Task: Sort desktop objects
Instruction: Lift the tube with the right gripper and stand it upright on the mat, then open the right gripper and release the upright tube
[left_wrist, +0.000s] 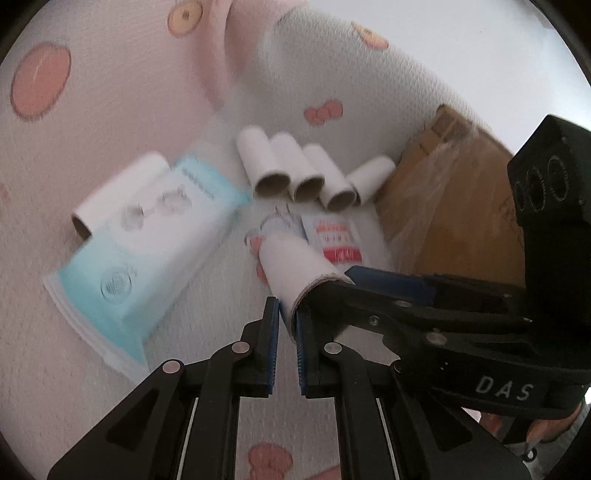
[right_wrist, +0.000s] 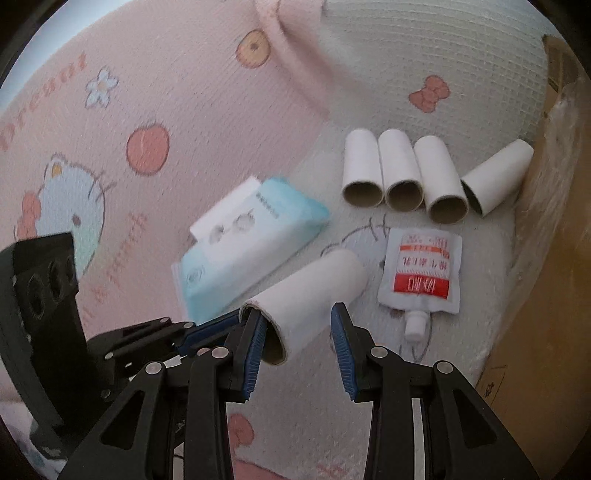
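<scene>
Your left gripper (left_wrist: 286, 334) has its jaws clenched on the rim wall of a white cardboard tube (right_wrist: 310, 295) — one pad outside, the other seemingly inside the open end. Your right gripper (right_wrist: 299, 345) stands released, its jaws spread either side of that same open end, the left pad just touching or nearly touching the rim (I cannot tell which).

It looks like a handover or a two-handed steadying. If you mean to pass the tube across, close the right jaws across the tube body a little beyond the rim, where the wall is round and stiffer, and only then loosen the left. A rim pinch is thin and the card may crush, so squeeze gently.

Ahead of the jaws lies the row it probably belongs to: three tubes (right_wrist: 400, 173) side by side with open ends toward you, and a fourth tube (right_wrist: 496, 177) angled off to the right against a brown cardboard box (right_wrist: 546, 295). Between you and that row, just right of the held tube, sits a red-and-white spouted pouch (right_wrist: 421, 273) — carry over it, not through it. To the left lies a pale blue wipes pack (right_wrist: 255, 236), with another tube (left_wrist: 118, 188) partly hidden beyond it. Everything rests on a patterned pink-and-white blanket (right_wrist: 155, 92), soft enough that a set-down tube may roll.
</scene>
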